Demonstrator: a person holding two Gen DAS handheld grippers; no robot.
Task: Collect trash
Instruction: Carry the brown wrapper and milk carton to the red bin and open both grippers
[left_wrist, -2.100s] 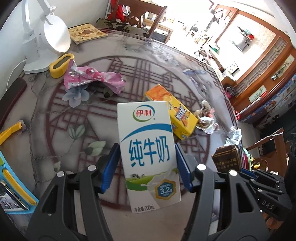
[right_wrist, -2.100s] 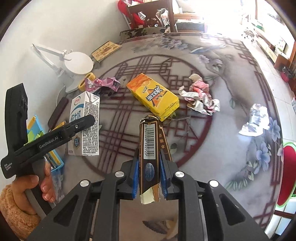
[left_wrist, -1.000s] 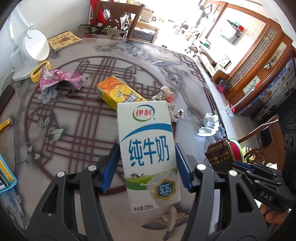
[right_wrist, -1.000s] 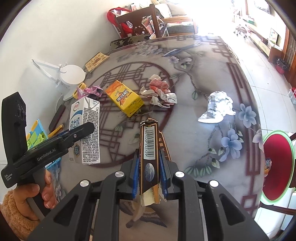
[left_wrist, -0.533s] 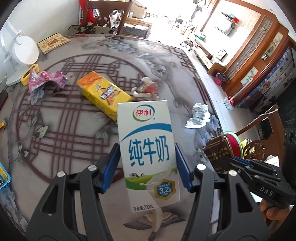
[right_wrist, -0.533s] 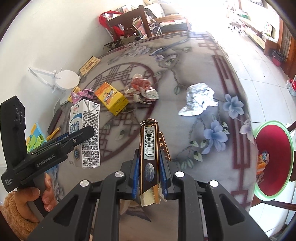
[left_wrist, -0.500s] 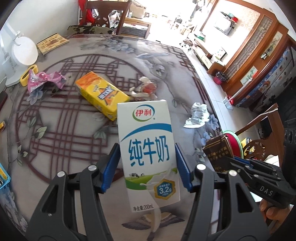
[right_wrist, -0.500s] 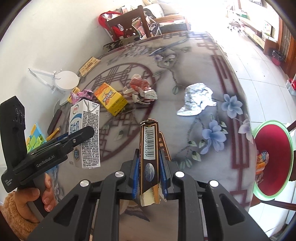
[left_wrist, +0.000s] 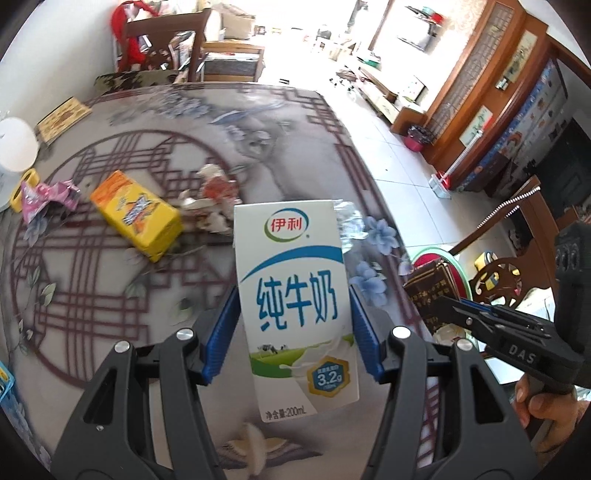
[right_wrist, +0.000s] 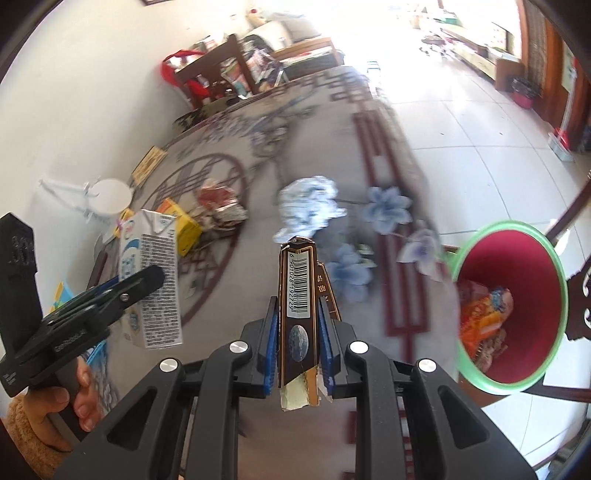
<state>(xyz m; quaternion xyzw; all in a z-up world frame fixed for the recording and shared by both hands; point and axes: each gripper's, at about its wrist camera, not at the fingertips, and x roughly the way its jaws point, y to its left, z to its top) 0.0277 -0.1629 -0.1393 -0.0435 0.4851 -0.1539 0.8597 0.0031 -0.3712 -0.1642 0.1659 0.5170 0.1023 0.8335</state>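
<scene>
My left gripper (left_wrist: 291, 328) is shut on a white and blue milk carton (left_wrist: 295, 295), held upright above the table. The same milk carton (right_wrist: 151, 280) shows at the left of the right wrist view. A flattened dark brown cigarette pack (right_wrist: 299, 295) with a barcode is clamped in my right gripper (right_wrist: 298, 347). Beyond the table's right edge stands a trash bin (right_wrist: 509, 306), red inside with a green rim, with wrappers in it. In the left wrist view the cigarette pack (left_wrist: 432, 291) hangs in front of the bin's green rim (left_wrist: 428, 253).
On the patterned table (left_wrist: 110, 295) lie a yellow-orange box (left_wrist: 136, 218), a crumpled red and white wrapper (left_wrist: 214, 195), a pink wrapper (left_wrist: 44, 194) and crumpled foil (right_wrist: 310, 206). A white lamp (right_wrist: 107, 195) and a book (left_wrist: 62, 118) stand at the far left. A carved chair (left_wrist: 495, 284) is beside the bin.
Both grippers have carried their loads to the right across the table. The bin has grown larger and nearer in the right wrist view, and the table litter has slid left.
</scene>
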